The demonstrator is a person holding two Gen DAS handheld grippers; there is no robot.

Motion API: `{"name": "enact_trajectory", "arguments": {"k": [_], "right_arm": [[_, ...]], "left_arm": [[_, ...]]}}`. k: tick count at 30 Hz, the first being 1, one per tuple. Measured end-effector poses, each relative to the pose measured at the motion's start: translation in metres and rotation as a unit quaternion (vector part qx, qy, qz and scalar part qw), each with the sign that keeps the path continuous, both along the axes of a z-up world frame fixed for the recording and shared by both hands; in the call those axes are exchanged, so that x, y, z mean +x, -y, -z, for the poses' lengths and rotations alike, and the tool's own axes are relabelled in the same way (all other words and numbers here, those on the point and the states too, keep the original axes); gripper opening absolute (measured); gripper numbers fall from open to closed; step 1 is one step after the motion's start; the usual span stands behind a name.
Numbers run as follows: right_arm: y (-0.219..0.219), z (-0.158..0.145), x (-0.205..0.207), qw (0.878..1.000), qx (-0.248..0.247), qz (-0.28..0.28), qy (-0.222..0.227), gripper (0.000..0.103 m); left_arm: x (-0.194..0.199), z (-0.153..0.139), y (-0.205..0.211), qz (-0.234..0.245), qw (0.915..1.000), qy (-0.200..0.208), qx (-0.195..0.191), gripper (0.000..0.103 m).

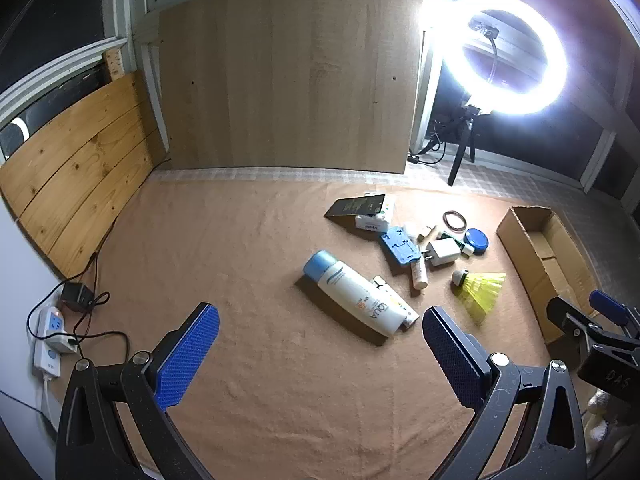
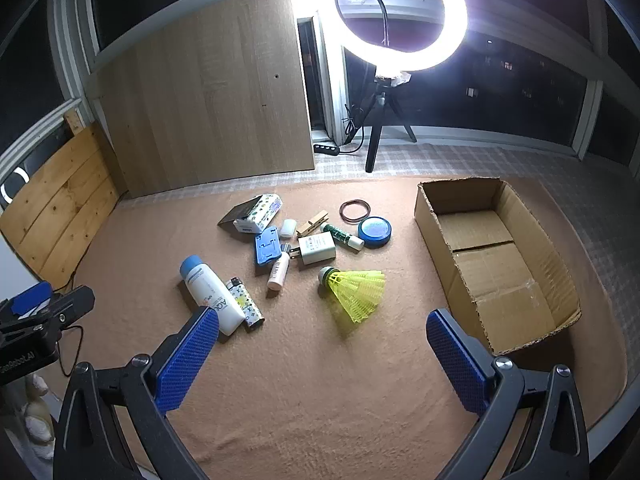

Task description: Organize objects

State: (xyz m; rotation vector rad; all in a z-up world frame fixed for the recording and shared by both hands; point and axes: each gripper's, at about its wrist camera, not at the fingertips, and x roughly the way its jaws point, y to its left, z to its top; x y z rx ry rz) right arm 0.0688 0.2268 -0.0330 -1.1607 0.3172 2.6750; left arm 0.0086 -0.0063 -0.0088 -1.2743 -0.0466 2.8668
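Note:
Small objects lie scattered on a tan cloth. A white bottle with a blue cap [image 1: 354, 294] [image 2: 210, 292] lies on its side beside a patterned lighter [image 2: 245, 302]. A yellow shuttlecock [image 2: 358, 290] [image 1: 482, 288], a white charger plug [image 2: 316, 249], a blue plastic holder [image 2: 266, 245] and a round blue tin [image 2: 374, 232] lie further back. An open cardboard box [image 2: 496, 256] [image 1: 540, 256] stands on the right with nothing in it. My left gripper [image 1: 320, 334] hovers open in front of the bottle. My right gripper [image 2: 322, 338] hovers open in front of the shuttlecock. Nothing sits between either pair of fingers.
A lit ring light on a tripod [image 2: 394, 16] stands behind the cloth. A wooden panel [image 1: 288, 76] leans at the back and pine boards [image 1: 76, 172] on the left. A power strip with cables [image 1: 50, 340] lies at the left edge. Rubber bands [image 2: 354, 211] and a clothespin [image 2: 312, 222] lie near the tin.

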Motion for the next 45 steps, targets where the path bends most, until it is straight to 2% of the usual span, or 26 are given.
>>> {"name": "enact_trajectory", "arguments": {"k": [45], "right_arm": [[0.0045,-0.0079,0.0043,1.0,0.006,-0.002,0.002,0.103]], "left_arm": [[0.0034,-0.0025,-0.0038,0.011,0.9999,-0.006,-0.006,0.103]]}}
